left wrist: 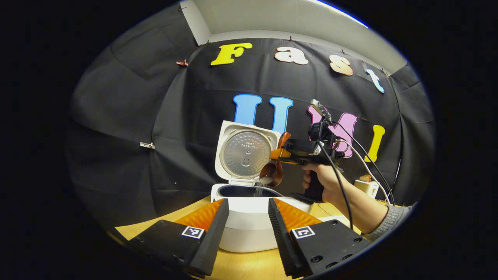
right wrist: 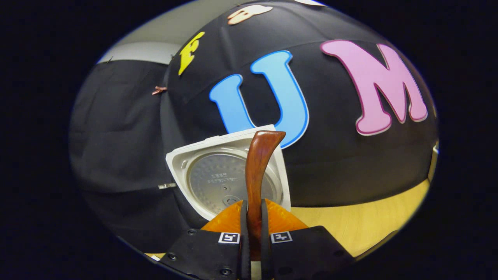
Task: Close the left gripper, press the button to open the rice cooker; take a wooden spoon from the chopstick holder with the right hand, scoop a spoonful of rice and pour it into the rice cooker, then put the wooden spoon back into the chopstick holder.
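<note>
With our right hand-held gripper (right wrist: 251, 225) pinching the wooden spoon (right wrist: 256, 175) above the rice cooker (left wrist: 249, 217), left hand-held gripper (left wrist: 244, 229) spread, tilting off-centre risked spilling rice (left wrist: 265, 181) outside.

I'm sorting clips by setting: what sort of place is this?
Likely a staged recording booth, not a real kitchen: black cloth pinned up as a wall, a rice cooker on a bare wooden table, and a cabled hand-held gripper.

Both views wallward — shared open lid (left wrist: 245, 152)
</note>
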`<state>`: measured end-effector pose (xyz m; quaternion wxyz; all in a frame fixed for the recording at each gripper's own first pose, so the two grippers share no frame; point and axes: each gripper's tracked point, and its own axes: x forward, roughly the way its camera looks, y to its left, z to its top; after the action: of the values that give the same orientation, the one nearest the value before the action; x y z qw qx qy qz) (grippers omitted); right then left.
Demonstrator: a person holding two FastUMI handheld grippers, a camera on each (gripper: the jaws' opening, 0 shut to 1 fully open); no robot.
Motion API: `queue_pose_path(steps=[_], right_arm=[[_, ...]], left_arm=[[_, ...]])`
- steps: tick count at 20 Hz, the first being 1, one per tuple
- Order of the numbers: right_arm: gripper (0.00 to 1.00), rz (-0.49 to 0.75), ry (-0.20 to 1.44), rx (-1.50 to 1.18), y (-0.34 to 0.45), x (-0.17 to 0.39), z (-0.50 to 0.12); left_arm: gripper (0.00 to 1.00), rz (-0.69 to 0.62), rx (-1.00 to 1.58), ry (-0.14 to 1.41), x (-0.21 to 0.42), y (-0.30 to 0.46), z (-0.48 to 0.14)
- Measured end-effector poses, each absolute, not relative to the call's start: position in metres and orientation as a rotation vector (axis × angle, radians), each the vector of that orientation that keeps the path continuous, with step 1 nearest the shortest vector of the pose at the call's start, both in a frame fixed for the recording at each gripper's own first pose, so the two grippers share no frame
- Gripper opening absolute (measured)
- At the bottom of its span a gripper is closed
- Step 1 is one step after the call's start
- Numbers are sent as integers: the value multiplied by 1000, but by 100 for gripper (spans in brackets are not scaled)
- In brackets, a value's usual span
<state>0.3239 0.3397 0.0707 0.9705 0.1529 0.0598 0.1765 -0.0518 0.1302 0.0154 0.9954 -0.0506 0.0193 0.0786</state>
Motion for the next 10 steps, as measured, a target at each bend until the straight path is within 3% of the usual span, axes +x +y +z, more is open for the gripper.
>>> queue_pose_path(steps=[10], right_arm=[[13, 490, -6, -37, 384, 299, 84]], left_arm=[[67, 169, -106, 33, -55, 135, 13]])
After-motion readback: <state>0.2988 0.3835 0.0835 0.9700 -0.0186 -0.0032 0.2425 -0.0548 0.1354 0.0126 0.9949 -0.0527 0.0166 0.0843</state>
